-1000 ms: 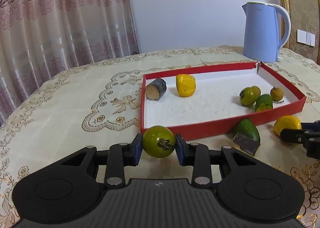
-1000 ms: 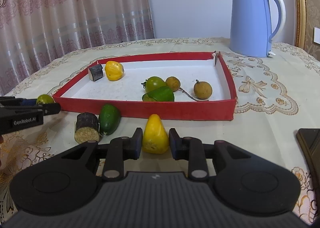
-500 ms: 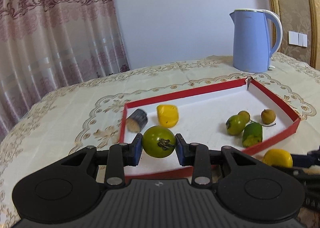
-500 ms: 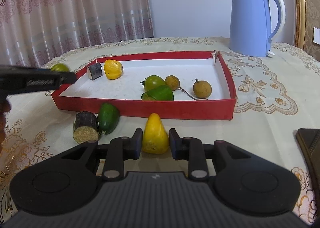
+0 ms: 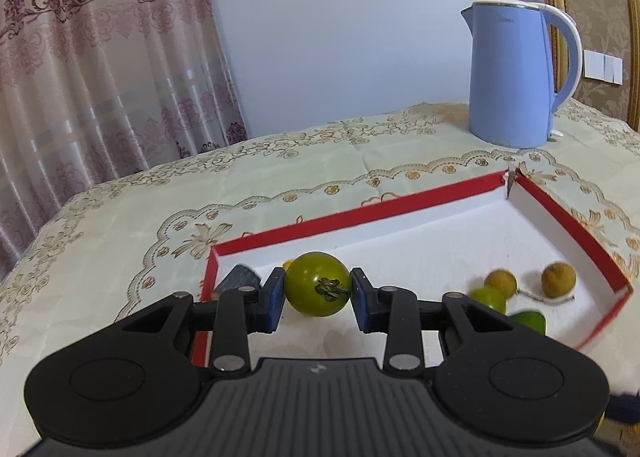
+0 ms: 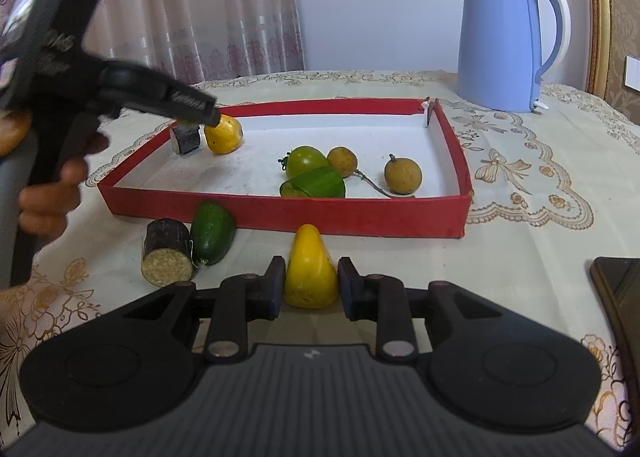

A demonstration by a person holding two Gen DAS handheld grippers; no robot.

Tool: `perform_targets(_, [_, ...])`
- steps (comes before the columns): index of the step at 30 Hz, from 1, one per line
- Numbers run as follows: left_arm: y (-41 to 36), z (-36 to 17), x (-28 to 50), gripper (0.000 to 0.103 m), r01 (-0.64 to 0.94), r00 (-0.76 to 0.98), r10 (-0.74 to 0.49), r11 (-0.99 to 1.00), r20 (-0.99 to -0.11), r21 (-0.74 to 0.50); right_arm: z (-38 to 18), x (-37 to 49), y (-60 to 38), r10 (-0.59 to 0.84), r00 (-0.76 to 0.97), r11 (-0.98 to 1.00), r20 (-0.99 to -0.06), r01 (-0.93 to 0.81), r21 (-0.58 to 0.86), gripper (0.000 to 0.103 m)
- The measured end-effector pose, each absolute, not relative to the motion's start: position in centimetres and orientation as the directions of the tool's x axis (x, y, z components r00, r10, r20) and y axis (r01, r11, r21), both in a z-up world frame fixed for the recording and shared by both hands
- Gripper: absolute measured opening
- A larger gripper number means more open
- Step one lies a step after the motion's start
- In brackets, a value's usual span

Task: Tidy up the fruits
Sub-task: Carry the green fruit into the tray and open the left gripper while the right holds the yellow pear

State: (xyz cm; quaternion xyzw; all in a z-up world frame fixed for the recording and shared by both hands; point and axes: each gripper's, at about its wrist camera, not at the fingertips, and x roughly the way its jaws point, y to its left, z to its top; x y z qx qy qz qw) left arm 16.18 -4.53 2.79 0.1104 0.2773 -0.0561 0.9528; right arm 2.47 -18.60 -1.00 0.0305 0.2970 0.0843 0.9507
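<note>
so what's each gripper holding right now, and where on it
Left gripper: round green tomato, pinched across its sides, stem end facing the camera. Right gripper: yellow pear-shaped fruit, gripped at its wide base.

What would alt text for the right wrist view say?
The right gripper clamps a yellow fruit on the tablecloth before a red tray of fruit. At left, a hand holds the left gripper over the tray's far corner.

Probably a home dining room. An embroidered tablecloth point(image 5: 312, 161) covers the table, with patterned curtains point(image 5: 100, 69) behind. A blue electric kettle point(image 6: 508, 41) stands near its far right corner.
</note>
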Motion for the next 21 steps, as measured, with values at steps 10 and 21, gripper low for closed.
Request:
perform_targets(10, [-6.6, 2.5, 19.0, 0.034, 0.211, 0.813, -0.063, 0.958, -0.579, 0.192, -1.0, 2.4, -18.6, 0.178, 0.809, 0.984, -0.561, -0.142, 0.107, 0.027])
perform_targets(21, [-8.2, 1.7, 20.8, 0.034, 0.212, 0.802, -0.038, 0.951, -0.596, 0.225, -1.0, 2.4, -18.6, 0.177, 0.809, 0.984, -0.561, -0.142, 0.107, 0.027])
